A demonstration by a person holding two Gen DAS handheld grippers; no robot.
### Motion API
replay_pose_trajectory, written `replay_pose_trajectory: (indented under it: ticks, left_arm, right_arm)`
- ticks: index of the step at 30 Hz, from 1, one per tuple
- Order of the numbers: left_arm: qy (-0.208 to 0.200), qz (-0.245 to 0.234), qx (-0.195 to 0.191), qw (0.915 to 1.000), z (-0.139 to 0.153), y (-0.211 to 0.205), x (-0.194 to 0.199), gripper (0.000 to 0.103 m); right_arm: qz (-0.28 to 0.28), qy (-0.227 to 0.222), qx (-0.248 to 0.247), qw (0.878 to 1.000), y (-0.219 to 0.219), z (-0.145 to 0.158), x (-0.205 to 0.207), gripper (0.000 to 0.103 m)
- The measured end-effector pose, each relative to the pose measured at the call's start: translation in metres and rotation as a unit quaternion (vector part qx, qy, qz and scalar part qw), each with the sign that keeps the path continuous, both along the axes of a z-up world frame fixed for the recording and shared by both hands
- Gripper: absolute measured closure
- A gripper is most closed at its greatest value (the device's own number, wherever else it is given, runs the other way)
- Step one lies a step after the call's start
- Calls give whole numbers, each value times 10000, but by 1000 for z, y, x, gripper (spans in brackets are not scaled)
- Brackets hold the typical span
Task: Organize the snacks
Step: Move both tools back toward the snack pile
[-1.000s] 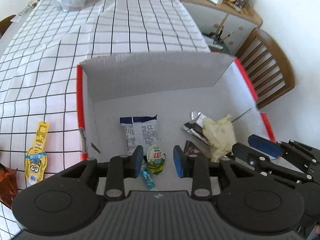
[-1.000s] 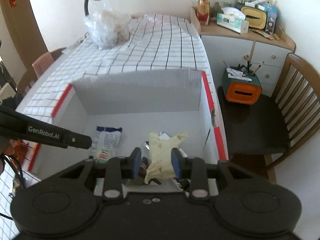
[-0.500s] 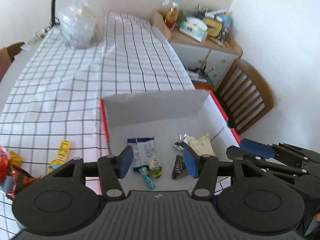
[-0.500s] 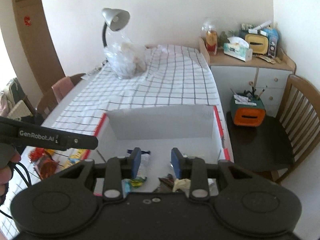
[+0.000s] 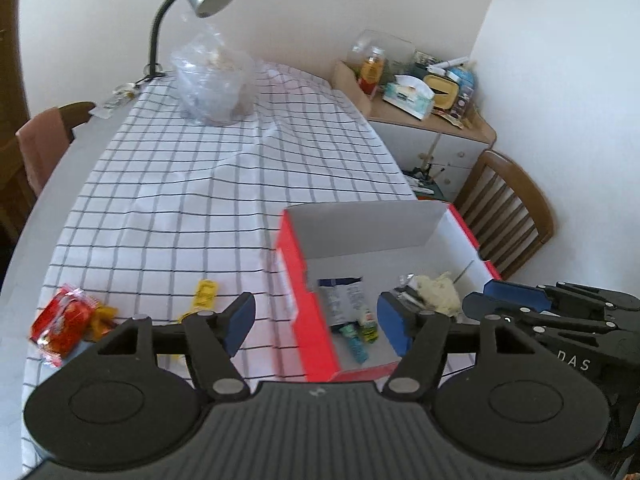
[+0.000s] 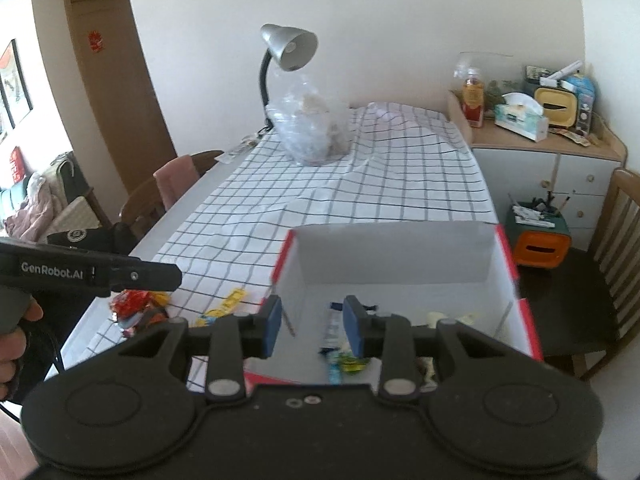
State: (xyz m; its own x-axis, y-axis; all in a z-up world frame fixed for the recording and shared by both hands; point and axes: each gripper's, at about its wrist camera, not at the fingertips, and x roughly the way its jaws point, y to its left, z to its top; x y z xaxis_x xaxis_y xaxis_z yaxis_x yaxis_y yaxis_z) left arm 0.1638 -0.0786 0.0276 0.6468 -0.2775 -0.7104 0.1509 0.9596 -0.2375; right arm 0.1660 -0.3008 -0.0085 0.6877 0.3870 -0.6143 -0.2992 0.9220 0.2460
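1. Both grippers have lifted up and back out of the box point(image 5: 400, 226); a second ago they hung low over its floor.
2. Left gripper point(image 5: 316, 322): jaws opening, nothing between them.
3. Right gripper point(image 6: 312, 326): jaws at their narrowest, empty, as before.
4. Snacks in box: blue-white packet point(image 5: 346, 296), pale wrapper point(image 5: 436, 290), small green pieces point(image 5: 362, 332).
5. Red packet point(image 5: 62, 320) and yellow packet point(image 5: 204, 292) lie on the cloth point(image 5: 180, 200), left of box.
6. Judgement: one drop-off looks done; loose packets are probably next for the left gripper.
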Motion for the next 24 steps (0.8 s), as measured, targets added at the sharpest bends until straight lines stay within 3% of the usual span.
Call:
replay_pose_trajectory:
  ticks: [16, 19, 20, 21, 22, 24]
  left_arm:
    - [-94, 893, 144, 9959, -13, 142, -19, 27]
    - [-14, 987, 198, 9949, -19, 166, -19, 27]
    - [28, 1006, 210, 9947, -22, 175, -18, 27]
    - [61, 1014, 220, 9946, -25, 182, -17, 27]
    - [97, 1032, 242, 9943, -28, 189, -16, 27]
    - [158, 1049, 304, 9939, -36, 204, -15, 27]
  right_arm:
    - [340, 398, 37, 9986, 92, -16, 1, 62]
    - [392, 502, 47, 9980, 110, -21, 0, 46]
    - [427, 532, 49, 9977, 117, -23, 0, 33]
    - [458, 554, 40, 9974, 123, -24, -1, 10]
    - [485, 563, 35, 9972, 128, -25, -2, 3]
    - [513, 583, 22, 9970, 140, -28, -3, 2]
